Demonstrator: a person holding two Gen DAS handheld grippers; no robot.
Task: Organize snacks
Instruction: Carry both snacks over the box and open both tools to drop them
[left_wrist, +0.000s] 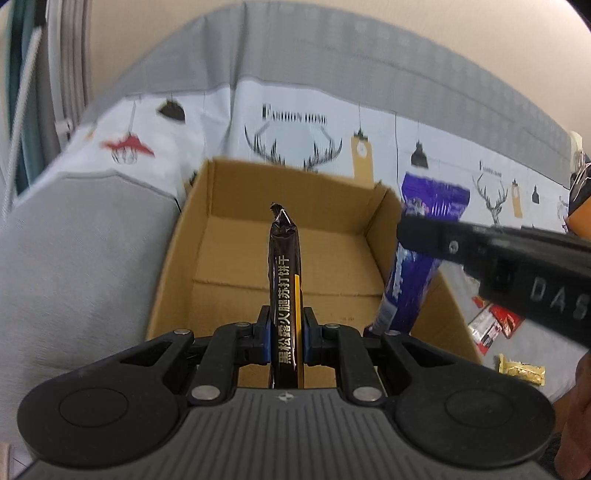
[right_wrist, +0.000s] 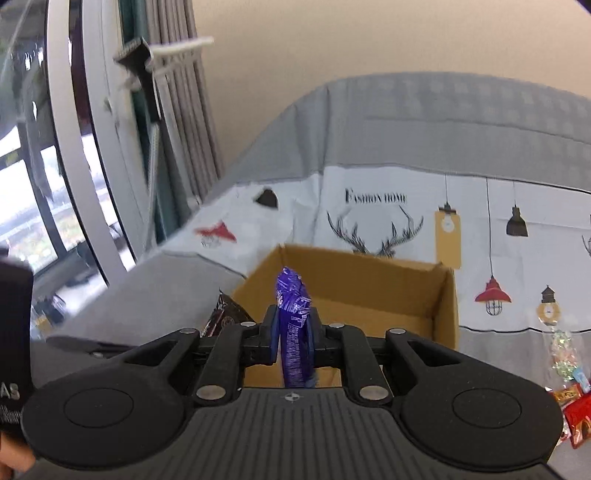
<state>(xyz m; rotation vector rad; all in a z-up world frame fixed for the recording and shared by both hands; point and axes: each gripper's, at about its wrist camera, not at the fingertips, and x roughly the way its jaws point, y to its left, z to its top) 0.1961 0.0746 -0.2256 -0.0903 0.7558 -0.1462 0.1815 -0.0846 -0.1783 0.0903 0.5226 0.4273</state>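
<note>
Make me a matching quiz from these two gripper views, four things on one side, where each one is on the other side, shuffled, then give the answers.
Things
1. dark brown cracker packet
2. purple snack packet
3. cardboard box
4. gold wrapped snack

Places
A. lying loose on the cloth to the right of the box
B. clamped in the left gripper
C. standing open on the sofa, in front of both grippers
D. clamped in the right gripper

Pairs: 1-B, 2-D, 3-C, 4-A
</note>
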